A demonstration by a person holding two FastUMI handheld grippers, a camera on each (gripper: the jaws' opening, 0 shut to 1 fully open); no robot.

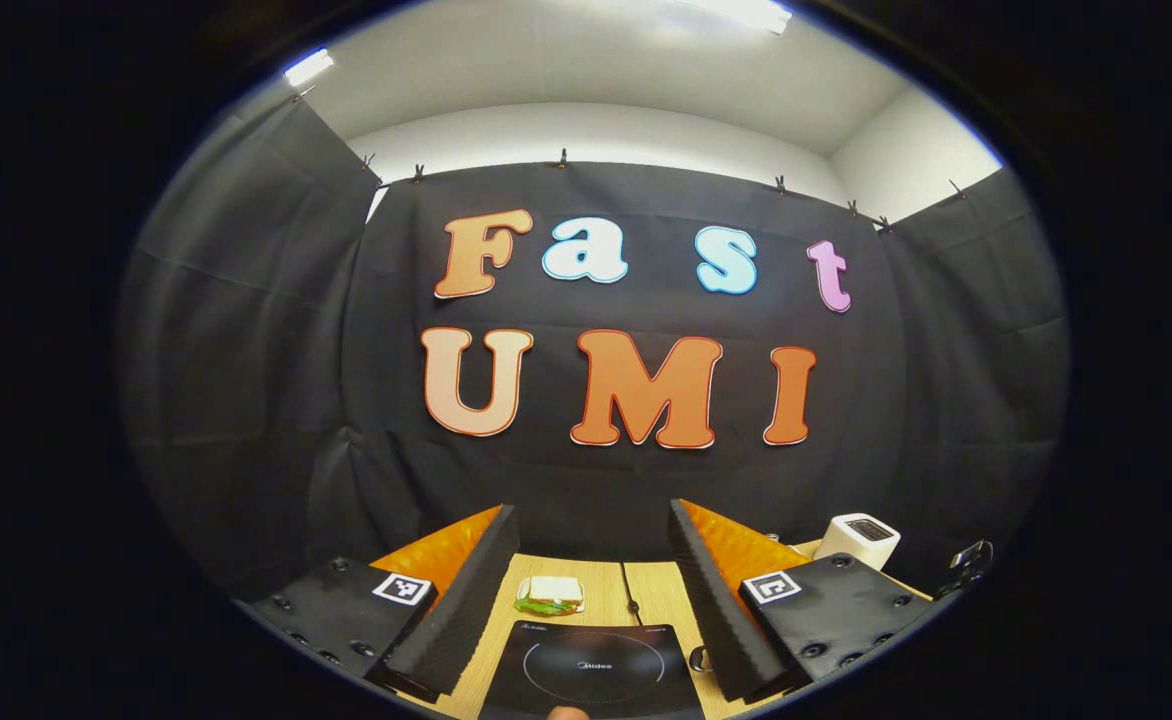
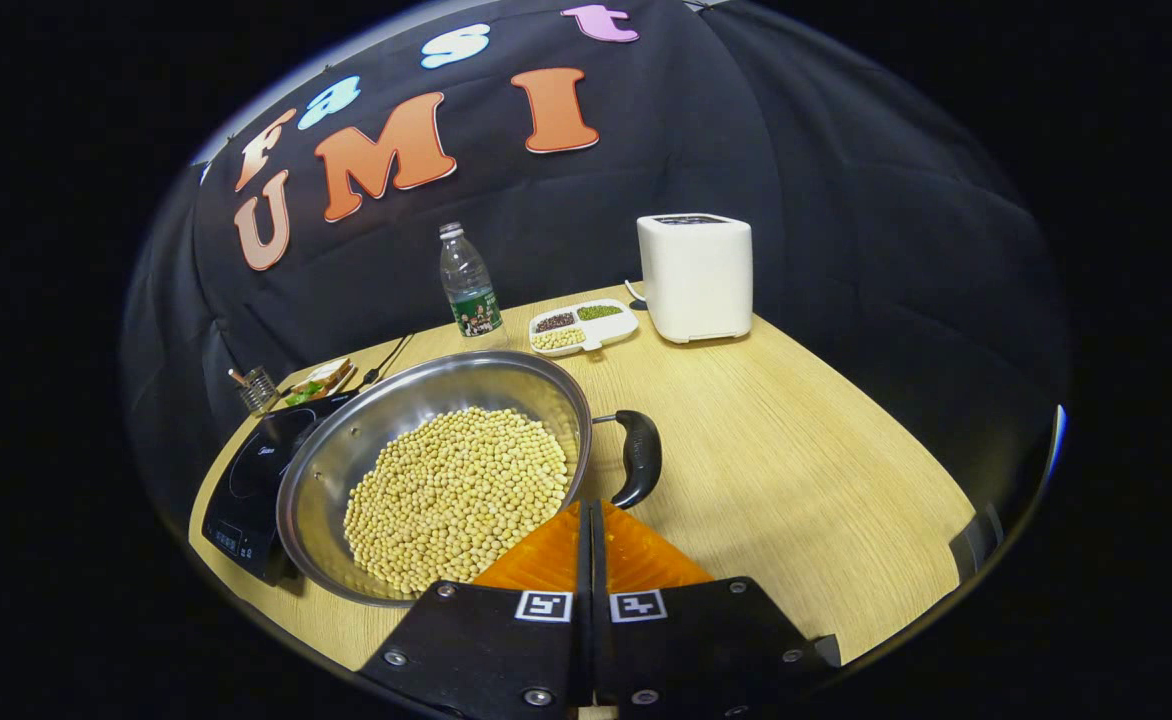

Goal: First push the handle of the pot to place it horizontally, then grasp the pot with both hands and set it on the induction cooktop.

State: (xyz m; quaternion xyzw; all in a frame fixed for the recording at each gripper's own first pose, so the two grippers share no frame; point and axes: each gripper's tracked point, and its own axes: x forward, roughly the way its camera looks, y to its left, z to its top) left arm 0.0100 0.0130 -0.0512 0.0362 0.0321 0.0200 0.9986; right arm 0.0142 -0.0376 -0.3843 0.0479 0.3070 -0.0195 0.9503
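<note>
Looking along the left gripper (image 1: 586, 560), we see its fingers spread wide above the induction cooktop (image 1: 591, 672), well off the work. In the right gripper view, our right gripper (image 2: 587, 510), fingers pressed together and empty, sits just beside the pot (image 2: 436, 480); its handle (image 2: 638, 457) lies ahead-right, so we judge this hand should push.

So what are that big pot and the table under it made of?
The pot looks like polished steel: silvery, with bright reflections along its wall. Its handle seems to be glossy dark plastic, though that is a guess. The table shows pale wood grain with a matte finish; solid wood or laminate, I cannot tell.
</note>
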